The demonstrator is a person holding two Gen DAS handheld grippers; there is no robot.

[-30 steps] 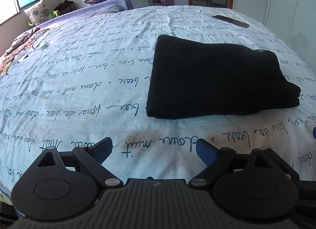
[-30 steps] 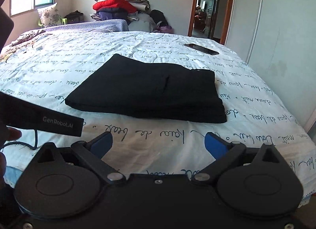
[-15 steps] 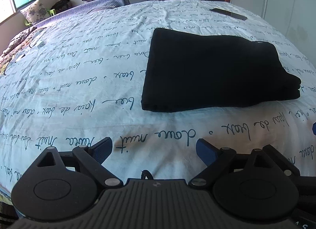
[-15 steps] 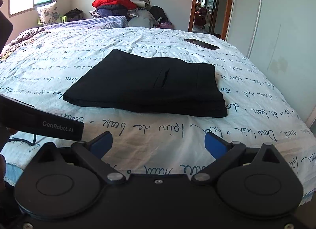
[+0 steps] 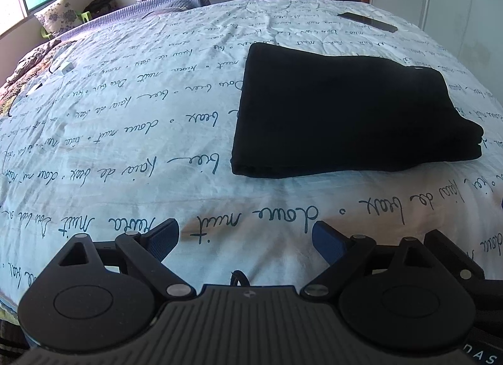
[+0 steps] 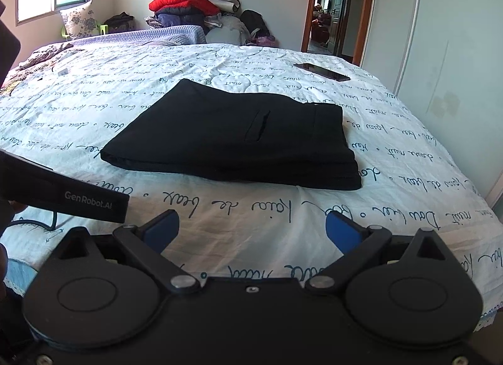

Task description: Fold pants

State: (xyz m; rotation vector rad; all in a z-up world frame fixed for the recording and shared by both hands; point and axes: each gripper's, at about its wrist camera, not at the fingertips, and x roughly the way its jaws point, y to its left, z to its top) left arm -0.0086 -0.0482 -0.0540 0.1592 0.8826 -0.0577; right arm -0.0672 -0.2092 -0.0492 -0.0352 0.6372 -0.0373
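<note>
Black pants (image 5: 345, 113) lie folded into a flat rectangle on the bed, also seen in the right wrist view (image 6: 239, 135) with a back pocket slit facing up. My left gripper (image 5: 245, 236) is open and empty, hovering over the sheet short of the pants' near edge. My right gripper (image 6: 251, 228) is open and empty, also short of the pants' near edge. Neither touches the cloth. The left gripper's black body (image 6: 63, 195) shows at the left of the right wrist view.
The bed (image 6: 408, 157) has a white sheet with script print. A dark phone (image 6: 320, 71) lies at its far right. A pile of clothes (image 6: 188, 6) and a pillow (image 6: 78, 19) sit beyond the bed. A wardrobe door (image 6: 456, 66) stands on the right.
Both grippers have shifted slightly, so the pants sit a little differently in view. The pants have not moved. Both grippers stay open.
</note>
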